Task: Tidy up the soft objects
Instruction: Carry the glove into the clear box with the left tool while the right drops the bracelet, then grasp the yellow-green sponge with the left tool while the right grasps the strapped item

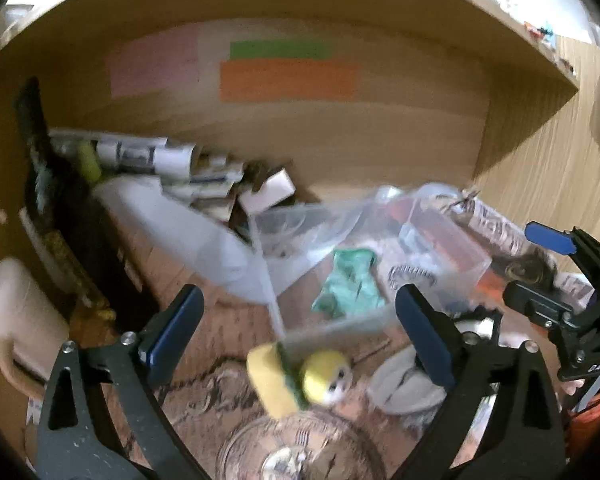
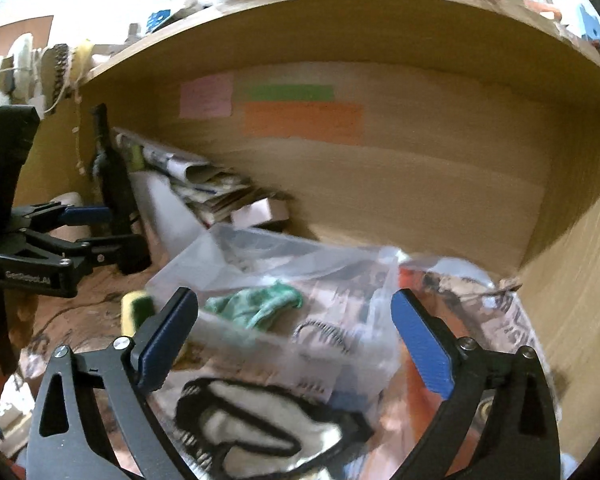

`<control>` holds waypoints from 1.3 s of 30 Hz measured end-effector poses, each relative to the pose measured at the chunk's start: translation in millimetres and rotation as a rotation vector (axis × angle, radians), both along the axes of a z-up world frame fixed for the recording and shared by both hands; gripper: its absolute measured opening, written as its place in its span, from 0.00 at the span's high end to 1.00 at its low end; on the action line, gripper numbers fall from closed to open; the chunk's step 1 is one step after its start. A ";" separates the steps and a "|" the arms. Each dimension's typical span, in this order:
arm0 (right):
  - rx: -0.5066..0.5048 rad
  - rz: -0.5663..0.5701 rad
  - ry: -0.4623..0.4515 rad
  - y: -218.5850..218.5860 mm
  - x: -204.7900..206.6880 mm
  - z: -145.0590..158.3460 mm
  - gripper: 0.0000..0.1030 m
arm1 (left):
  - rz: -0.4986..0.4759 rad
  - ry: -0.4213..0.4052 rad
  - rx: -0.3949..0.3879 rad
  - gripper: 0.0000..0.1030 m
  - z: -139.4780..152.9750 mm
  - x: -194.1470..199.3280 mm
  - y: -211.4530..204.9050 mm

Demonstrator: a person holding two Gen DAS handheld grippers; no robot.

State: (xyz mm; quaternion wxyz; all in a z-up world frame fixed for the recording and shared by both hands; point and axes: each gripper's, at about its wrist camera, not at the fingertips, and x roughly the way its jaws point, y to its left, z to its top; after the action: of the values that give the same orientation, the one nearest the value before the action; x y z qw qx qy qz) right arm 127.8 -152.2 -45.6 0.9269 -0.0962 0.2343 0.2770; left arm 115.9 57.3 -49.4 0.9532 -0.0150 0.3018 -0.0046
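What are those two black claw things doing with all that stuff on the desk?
A person holds a gripper in each hand, tidying soft things. Both the left gripper and the right gripper are open and hold nothing. A green cloth lies in the clear plastic box. A yellow sponge, a yellow toy and a black-and-white cloth wait outside.

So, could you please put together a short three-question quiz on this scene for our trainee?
1. True or false: the left gripper is shut on the yellow sponge.
2. What colour is the cloth inside the clear plastic box?
3. Which lies nearest the right gripper? A) black-and-white fabric B) dark bottle C) orange paper strip

Key: 1 false, both grippers are open; 2 green; 3 A.
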 end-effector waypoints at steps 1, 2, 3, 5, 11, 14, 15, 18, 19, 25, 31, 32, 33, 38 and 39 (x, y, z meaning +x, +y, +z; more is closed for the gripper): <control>-0.004 0.004 0.009 0.7 -3.6 -4.3 0.06 | 0.006 0.015 -0.005 0.05 -5.2 -2.8 2.8; -0.005 0.008 0.021 1.8 -5.9 -8.6 0.06 | 0.016 0.028 -0.009 0.05 -10.0 -5.4 5.9; -0.003 0.010 0.034 2.7 -8.0 -12.0 0.06 | 0.025 0.038 -0.010 0.05 -14.2 -8.6 8.6; 0.000 0.028 0.075 6.0 -10.4 -22.3 0.06 | 0.046 0.064 -0.014 0.05 -26.6 -12.9 14.4; -0.024 0.047 0.164 13.4 -13.1 -49.0 0.06 | 0.112 0.123 -0.050 0.05 -57.5 -16.9 30.1; -0.016 0.054 0.198 12.2 -14.9 -55.8 0.06 | 0.120 0.144 -0.079 0.14 -66.3 -13.4 34.1; -0.016 0.056 0.207 12.1 -16.7 -57.9 0.06 | 0.117 0.150 -0.089 0.19 -68.9 -11.5 35.0; -0.019 0.067 0.227 11.1 -19.6 -63.8 0.10 | 0.126 0.162 -0.109 0.29 -72.9 -5.7 36.1; -0.022 0.074 0.235 10.5 -20.5 -65.7 0.16 | 0.123 0.163 -0.120 0.31 -74.1 -3.4 36.5; -0.017 0.103 0.290 7.0 -17.9 -73.8 0.51 | 0.089 0.191 -0.157 0.61 -82.0 9.9 34.5; 0.003 0.113 0.252 5.3 -22.2 -66.3 0.76 | 0.067 0.194 -0.162 0.73 -83.0 10.5 32.6; 0.011 0.110 0.243 3.7 -23.0 -64.2 0.76 | 0.070 0.184 -0.154 0.73 -81.1 7.8 32.5; 0.015 0.109 0.237 2.7 -23.2 -62.3 0.77 | 0.073 0.174 -0.145 0.73 -78.9 5.2 32.1; 0.046 0.082 0.195 -6.5 -22.3 -48.4 0.79 | 0.086 0.125 -0.129 0.73 -62.9 -8.6 32.8; 0.052 0.078 0.182 -8.3 -22.6 -44.9 0.79 | 0.088 0.115 -0.130 0.73 -59.1 -10.7 33.2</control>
State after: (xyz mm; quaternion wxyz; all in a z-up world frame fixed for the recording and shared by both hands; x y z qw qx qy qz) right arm 105.2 -160.5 -90.5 0.8925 -0.0557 0.3066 0.3262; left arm 105.2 90.6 -108.5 0.9306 -0.0905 0.3542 0.0183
